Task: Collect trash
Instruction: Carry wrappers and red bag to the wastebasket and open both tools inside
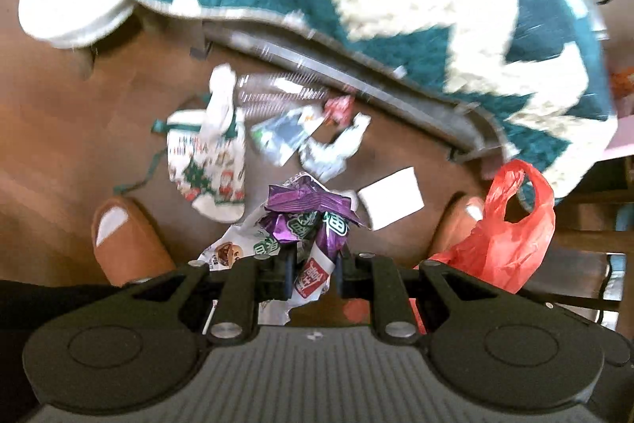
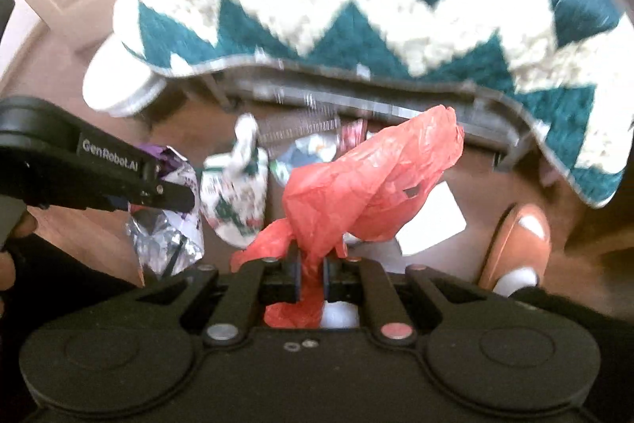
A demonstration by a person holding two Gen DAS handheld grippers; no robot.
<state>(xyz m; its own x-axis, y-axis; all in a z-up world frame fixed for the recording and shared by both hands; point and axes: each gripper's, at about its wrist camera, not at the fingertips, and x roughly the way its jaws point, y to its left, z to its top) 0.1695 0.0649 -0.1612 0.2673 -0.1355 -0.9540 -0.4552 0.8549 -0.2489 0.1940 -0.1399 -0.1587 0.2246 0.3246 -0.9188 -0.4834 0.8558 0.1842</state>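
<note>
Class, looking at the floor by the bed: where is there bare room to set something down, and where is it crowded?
Bare wood floor lies left of the Christmas bag, below the white round stool. Crowded: the litter between that bag, the bed frame and the white card.

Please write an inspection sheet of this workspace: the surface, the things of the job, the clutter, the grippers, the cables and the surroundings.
Surface: brown wooden floor.
Job's things: purple snack wrapper and red plastic bag, both lifted off the floor.
Clutter: white paper sheet, Christmas-print pouch, crumpled wrappers.
Grippers: left gripper shut on the wrapper; right gripper shut on the bag.
Cables: nothing seen.
Surroundings: teal and white zigzag blanket, two brown slippers.
</note>
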